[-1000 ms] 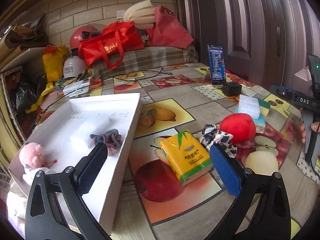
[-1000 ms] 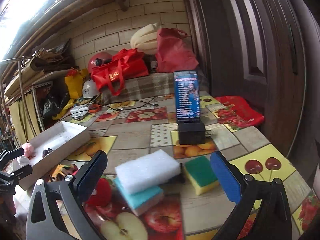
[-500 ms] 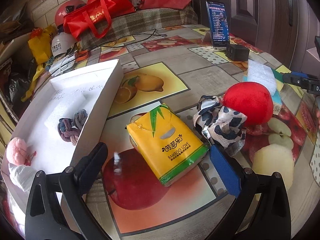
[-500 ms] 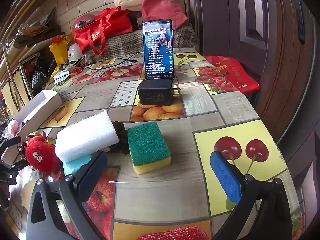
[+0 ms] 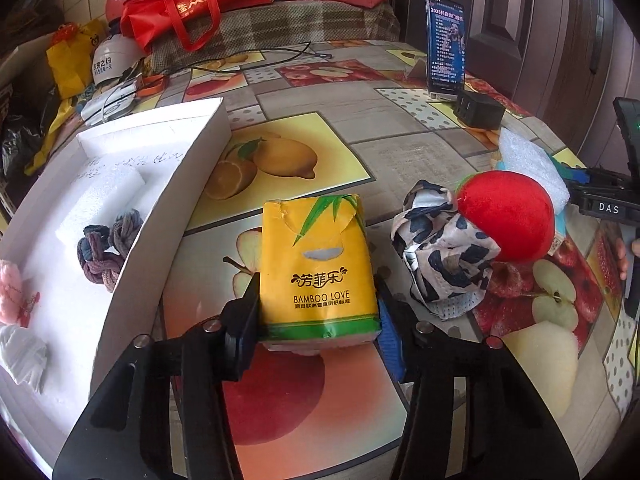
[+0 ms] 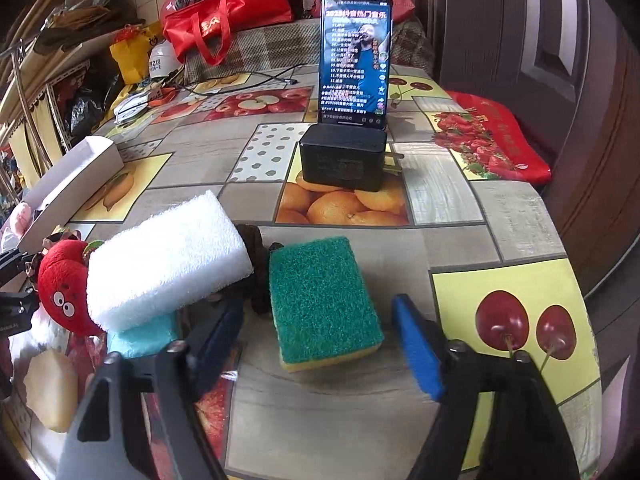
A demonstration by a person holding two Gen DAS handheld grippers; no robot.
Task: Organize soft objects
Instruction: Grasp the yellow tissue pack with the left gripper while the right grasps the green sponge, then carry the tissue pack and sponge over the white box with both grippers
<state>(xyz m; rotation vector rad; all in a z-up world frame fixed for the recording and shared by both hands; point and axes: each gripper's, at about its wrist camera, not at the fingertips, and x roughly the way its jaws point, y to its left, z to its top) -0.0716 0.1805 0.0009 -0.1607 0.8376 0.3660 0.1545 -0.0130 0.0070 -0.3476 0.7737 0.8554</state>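
My left gripper (image 5: 318, 320) is shut on the near end of a yellow tissue pack (image 5: 318, 264) that rests on the table. A white box (image 5: 132, 264) to its left holds a braided hair tie (image 5: 106, 250), a pink plush (image 5: 10, 292) and a white cloth (image 5: 22, 350). A spotted cloth (image 5: 444, 256) and a red plush (image 5: 506, 216) lie to the right. My right gripper (image 6: 316, 344) is open around the near end of a green-and-yellow sponge (image 6: 320, 300). A white sponge (image 6: 168, 260) lies on a teal sponge (image 6: 144, 336) to its left.
A phone (image 6: 356, 58) stands behind a black charger (image 6: 342, 158) at the back. A red bag (image 5: 192, 4), helmets and cables lie at the far edge. A red mat (image 6: 492, 140) hangs at the right table edge. The red plush (image 6: 64, 292) shows at the left.
My left gripper moved forward and shut on the tissue pack. My right gripper moved down and closer, so its fingers now flank the green sponge.
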